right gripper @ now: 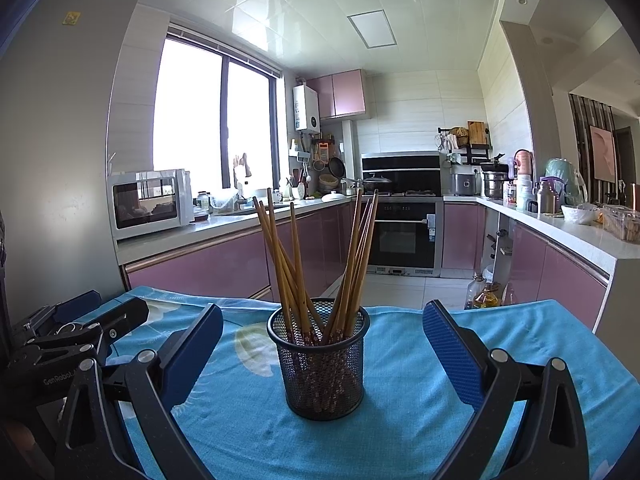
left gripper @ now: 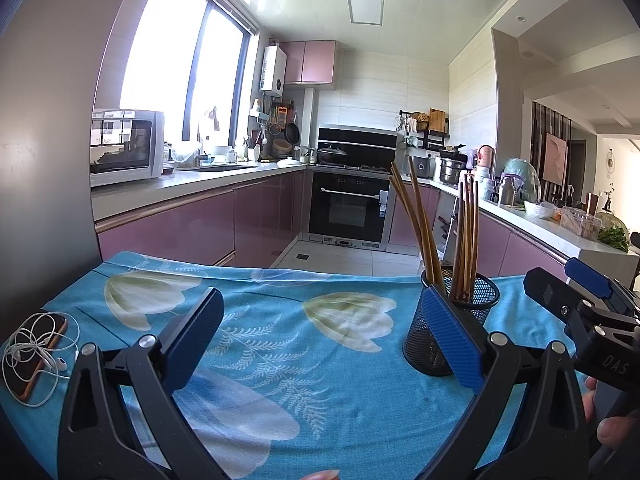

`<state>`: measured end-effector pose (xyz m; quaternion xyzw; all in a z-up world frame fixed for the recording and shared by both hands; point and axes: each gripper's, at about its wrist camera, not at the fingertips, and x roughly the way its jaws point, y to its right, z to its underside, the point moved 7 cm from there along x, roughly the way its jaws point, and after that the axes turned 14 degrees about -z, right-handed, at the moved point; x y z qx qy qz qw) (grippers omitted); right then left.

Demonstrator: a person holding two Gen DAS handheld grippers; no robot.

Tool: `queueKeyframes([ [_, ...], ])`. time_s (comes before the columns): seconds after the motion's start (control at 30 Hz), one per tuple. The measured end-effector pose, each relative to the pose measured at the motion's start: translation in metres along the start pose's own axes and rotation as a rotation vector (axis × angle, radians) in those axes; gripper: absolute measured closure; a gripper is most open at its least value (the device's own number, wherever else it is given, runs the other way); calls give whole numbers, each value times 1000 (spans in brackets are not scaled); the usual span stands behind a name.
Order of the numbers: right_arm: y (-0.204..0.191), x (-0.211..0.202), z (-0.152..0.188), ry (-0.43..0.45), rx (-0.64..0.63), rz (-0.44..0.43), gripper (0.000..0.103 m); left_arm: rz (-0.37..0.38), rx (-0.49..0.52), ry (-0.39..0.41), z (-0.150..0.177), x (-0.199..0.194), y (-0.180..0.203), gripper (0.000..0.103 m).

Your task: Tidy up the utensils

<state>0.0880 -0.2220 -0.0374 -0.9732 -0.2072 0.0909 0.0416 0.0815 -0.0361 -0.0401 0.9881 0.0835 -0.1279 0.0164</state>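
A black mesh holder [right gripper: 322,364] stands upright on the blue flowered cloth [right gripper: 400,420], with several wooden chopsticks [right gripper: 292,264] fanned out in it. My right gripper [right gripper: 322,336] is open and empty, its blue pads on either side of the holder and apart from it. In the left wrist view the holder [left gripper: 448,320] with its chopsticks [left gripper: 464,240] stands at the right, partly behind my right finger pad. My left gripper [left gripper: 320,320] is open and empty over the cloth [left gripper: 300,360]. The right gripper [left gripper: 584,308] shows at the far right there; the left gripper [right gripper: 76,332] shows at the left of the right wrist view.
A phone wrapped in white earphones [left gripper: 38,354] lies on the cloth at the left edge. A grey fridge [right gripper: 52,160] stands at the left. Behind the table are pink kitchen cabinets [right gripper: 200,268], a microwave [right gripper: 150,202] and an oven [right gripper: 402,236].
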Motion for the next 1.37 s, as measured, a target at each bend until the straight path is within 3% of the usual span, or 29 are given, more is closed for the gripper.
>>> queueKeyframes([
  [1.1, 3, 0, -1, -8, 9, 2, 6, -10, 39, 25, -5, -5, 3, 6],
  [1.2, 3, 2, 2, -27, 16, -2, 6, -7, 40, -33, 0, 3, 3, 6],
  [1.37, 8, 11, 17, -120, 59, -6, 6, -61, 106, -234, 27, 39, 3, 6],
])
